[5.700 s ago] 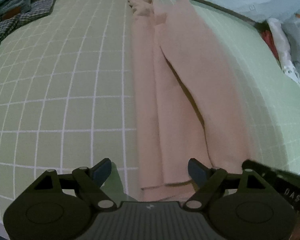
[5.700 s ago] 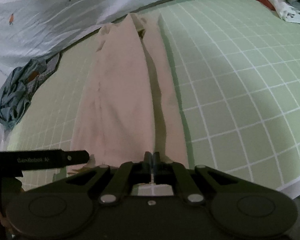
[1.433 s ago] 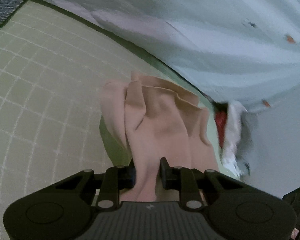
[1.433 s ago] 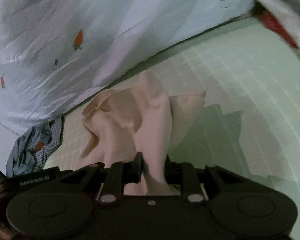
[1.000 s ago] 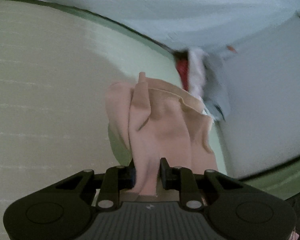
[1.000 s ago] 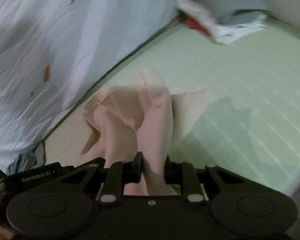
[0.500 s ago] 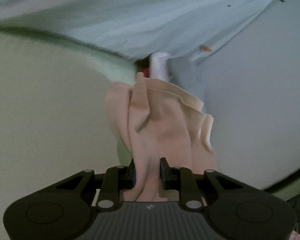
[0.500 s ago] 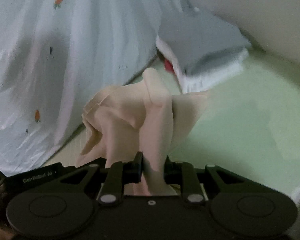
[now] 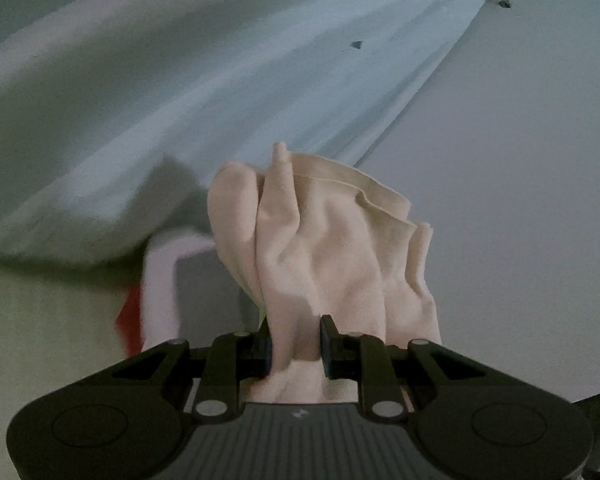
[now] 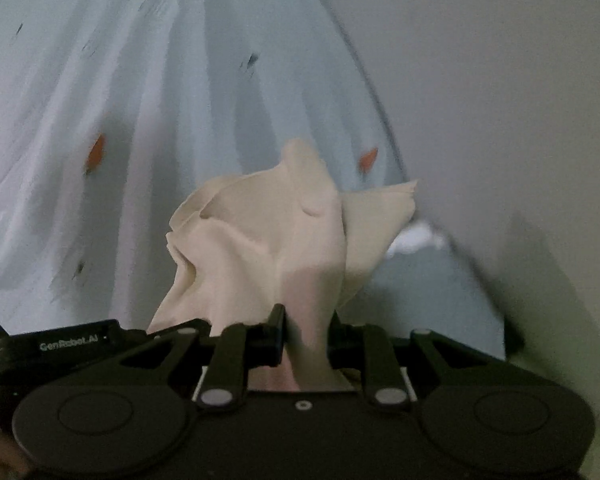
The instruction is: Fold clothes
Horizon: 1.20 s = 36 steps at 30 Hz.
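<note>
The pale pink folded garment (image 9: 331,248) bulges up in a crumpled bunch ahead of my left gripper (image 9: 296,346), which is shut on its cloth. In the right wrist view the same pink garment (image 10: 268,248) stands bunched in front of my right gripper (image 10: 305,334), also shut on it. Both grippers are raised and point toward the back wall. The other gripper's black body (image 10: 60,346) shows at the lower left of the right wrist view. The rest of the garment below the grippers is hidden.
A light blue curtain with small carrot prints (image 10: 148,120) hangs behind, beside a plain grey wall (image 9: 499,200). A stack of folded clothes, grey, white and red (image 9: 168,280), lies just beyond the garment; its grey top (image 10: 431,288) also shows. The green mat (image 9: 40,340) is at the lower left.
Both grippers have lifted the pink garment off the green mat and swung right toward the stack of folded clothes, which now looms closer. The grip on the cloth is unchanged.
</note>
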{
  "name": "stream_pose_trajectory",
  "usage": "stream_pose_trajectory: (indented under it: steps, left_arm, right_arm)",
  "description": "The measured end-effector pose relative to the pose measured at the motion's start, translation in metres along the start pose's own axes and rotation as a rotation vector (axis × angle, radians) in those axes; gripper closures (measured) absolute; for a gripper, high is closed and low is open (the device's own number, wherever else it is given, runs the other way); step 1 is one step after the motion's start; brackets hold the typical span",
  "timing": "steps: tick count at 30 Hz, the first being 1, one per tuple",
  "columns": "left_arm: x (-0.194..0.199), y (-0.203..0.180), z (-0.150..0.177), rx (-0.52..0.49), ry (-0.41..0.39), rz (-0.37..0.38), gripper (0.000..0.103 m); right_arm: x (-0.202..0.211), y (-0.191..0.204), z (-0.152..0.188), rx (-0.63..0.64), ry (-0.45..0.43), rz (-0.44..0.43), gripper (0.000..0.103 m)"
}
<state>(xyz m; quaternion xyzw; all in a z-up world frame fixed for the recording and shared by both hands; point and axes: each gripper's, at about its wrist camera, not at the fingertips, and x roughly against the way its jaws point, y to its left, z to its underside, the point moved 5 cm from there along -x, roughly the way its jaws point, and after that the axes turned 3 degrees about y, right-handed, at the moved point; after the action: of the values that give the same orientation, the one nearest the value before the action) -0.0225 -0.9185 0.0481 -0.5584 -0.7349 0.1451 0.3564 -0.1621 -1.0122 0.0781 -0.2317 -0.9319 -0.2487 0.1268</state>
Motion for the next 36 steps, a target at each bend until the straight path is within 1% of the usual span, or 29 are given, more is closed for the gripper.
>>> stream_pose_trajectory:
  steps: [1,2,3,4,5,6,7,8,9,10,11,12,15,16,18,20,22,23,24,25,27,29,30,31,32,33,35,36]
  left_arm:
    - [-0.016,0.002,-0.006,-0.005,-0.001,-0.004,0.079]
    - [-0.031,0.007,-0.007,-0.006,0.008,-0.021,0.078]
    - [-0.049,0.017,-0.003,0.006,0.039,-0.062,0.077]
    - [-0.07,0.031,0.004,0.026,0.084,-0.116,0.076]
    - [-0.09,0.044,0.01,0.047,0.129,-0.171,0.077]
    - [-0.107,0.056,0.018,0.057,0.171,-0.228,0.075]
    - [-0.119,0.067,0.026,0.061,0.189,-0.264,0.074]
    - [-0.123,0.074,0.03,0.066,0.181,-0.271,0.07]
    - [-0.124,0.077,0.032,0.069,0.169,-0.261,0.067]
    - [-0.124,0.08,0.032,0.066,0.166,-0.255,0.065]
    - [-0.124,0.082,0.03,0.06,0.166,-0.257,0.061]
    - [-0.125,0.084,0.029,0.053,0.167,-0.26,0.056]
    - [-0.12,0.089,0.024,0.029,0.177,-0.292,0.045]
    - [-0.118,0.087,0.022,0.019,0.183,-0.31,0.043]
    - [-0.114,0.085,0.02,-0.005,0.199,-0.35,0.025]
    - [-0.104,0.082,0.02,-0.041,0.215,-0.39,0.022]
    - [-0.09,0.079,0.022,-0.074,0.214,-0.4,0.019]
    - [-0.083,0.077,0.024,-0.091,0.214,-0.405,0.014]
    - [-0.075,0.076,0.025,-0.107,0.213,-0.41,0.013]
    - [-0.068,0.074,0.026,-0.124,0.213,-0.415,0.013]
    - [-0.052,0.069,0.03,-0.157,0.209,-0.422,0.01]
    - [-0.03,0.061,0.036,-0.19,0.192,-0.421,0.007]
    - [-0.018,0.057,0.04,-0.205,0.181,-0.42,0.005]
    - [-0.008,0.054,0.044,-0.22,0.169,-0.42,0.004]
    - [0.002,0.05,0.048,-0.234,0.162,-0.417,0.003]
    - [0.013,0.046,0.053,-0.247,0.157,-0.412,0.002]
    - [0.03,0.041,0.066,-0.254,0.154,-0.398,0.001]
    - [0.039,0.038,0.072,-0.255,0.153,-0.39,0.0]
  right_arm:
    - [-0.014,-0.008,-0.004,-0.001,-0.004,0.011,0.082]
    - [-0.029,-0.017,-0.005,-0.004,-0.003,0.024,0.077]
    - [-0.043,-0.026,-0.007,-0.007,-0.002,0.038,0.074]
    - [-0.063,-0.039,-0.003,-0.026,0.019,0.076,0.066]
    - [-0.081,-0.053,0.005,-0.053,0.058,0.117,0.064]
    - [-0.101,-0.069,0.019,-0.092,0.122,0.16,0.066]
    - [-0.121,-0.084,0.034,-0.135,0.193,0.204,0.071]
    - [-0.132,-0.094,0.047,-0.175,0.229,0.214,0.07]
    - [-0.14,-0.102,0.059,-0.215,0.254,0.214,0.07]
    - [-0.141,-0.104,0.063,-0.223,0.252,0.218,0.069]
    - [-0.14,-0.103,0.065,-0.221,0.24,0.224,0.065]
    - [-0.139,-0.103,0.066,-0.218,0.229,0.229,0.064]
    - [-0.136,-0.097,0.061,-0.19,0.241,0.248,0.062]
    - [-0.134,-0.098,0.057,-0.176,0.245,0.255,0.062]
    - [-0.127,-0.098,0.052,-0.143,0.252,0.271,0.062]
    - [-0.117,-0.093,0.051,-0.112,0.253,0.288,0.062]
    - [-0.105,-0.084,0.051,-0.08,0.246,0.296,0.062]
    - [-0.097,-0.08,0.05,-0.064,0.237,0.3,0.062]
    - [-0.088,-0.075,0.049,-0.047,0.226,0.304,0.061]
    - [-0.078,-0.071,0.047,-0.035,0.212,0.306,0.059]
    - [-0.055,-0.064,0.045,-0.02,0.185,0.311,0.05]
    - [-0.033,-0.055,0.045,-0.007,0.165,0.314,0.037]
    - [-0.022,-0.051,0.045,0.0,0.155,0.316,0.033]
    - [-0.011,-0.046,0.045,0.007,0.146,0.317,0.026]
    - [-0.001,-0.042,0.047,0.013,0.138,0.319,0.021]
    - [0.011,-0.038,0.05,0.019,0.132,0.321,0.02]
    - [0.032,-0.028,0.059,0.03,0.124,0.326,0.013]
    - [0.043,-0.023,0.064,0.036,0.12,0.328,0.011]
